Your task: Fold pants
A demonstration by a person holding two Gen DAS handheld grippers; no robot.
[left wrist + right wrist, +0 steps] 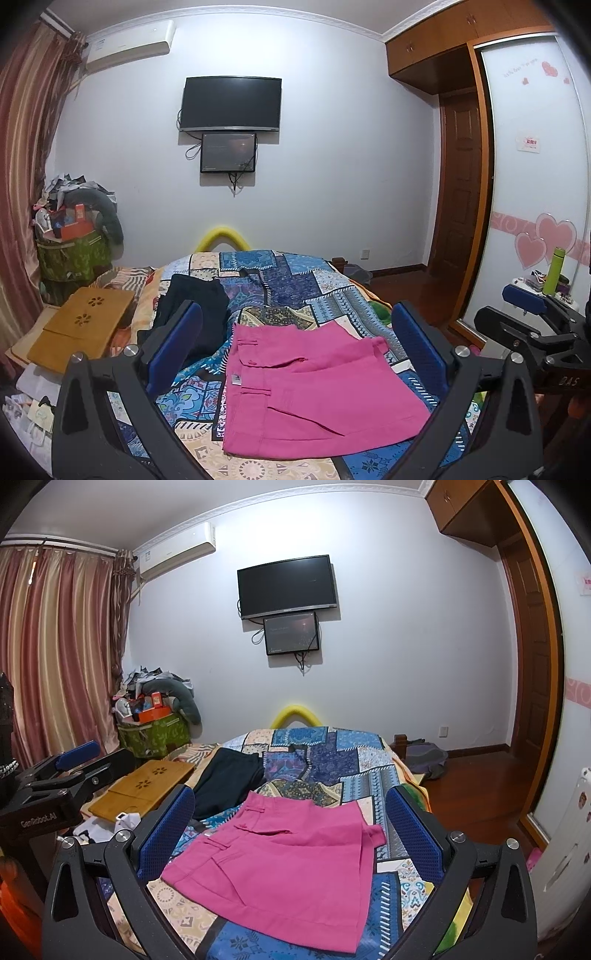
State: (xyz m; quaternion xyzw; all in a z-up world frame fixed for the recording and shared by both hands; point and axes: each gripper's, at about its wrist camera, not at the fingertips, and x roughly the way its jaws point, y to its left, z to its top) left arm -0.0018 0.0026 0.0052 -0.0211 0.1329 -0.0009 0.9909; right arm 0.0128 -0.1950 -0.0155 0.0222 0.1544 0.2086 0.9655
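A: Where were the pants (314, 384)?

B: On the bed (295, 280), flat on the patchwork cover, pink and short-legged. They lay ahead of and below both sets of jaws, between the blue pads in each wrist view. Already doubled, by my reading: one layer sat over another, with the waistband and belt loops along the side nearer the left jaws.

A: And the jaws?

B: The left gripper (295, 354) was spread wide and empty, raised clear of the cloth. The right gripper (291, 834) was the same, wide and holding nothing. I judged them held up and apart so the person could look the garment over before the next grab; nothing was pinched.

A: Why that spot on the bed?

B: Likely because it gave a clear flat patch. A dark garment (195, 310) sat beyond the left pad of the left jaws, just beside the pink pair and possibly touching; I could not tell. A wooden lap tray (144, 790) lay further off, outside the jaws.

A: What could you not see?

B: The near hem was cut off behind the gripper bodies in both views. How many layers were stacked stayed unclear. Each view showed only part of the other gripper at the frame edge. The fisheye bent the bed's edges.
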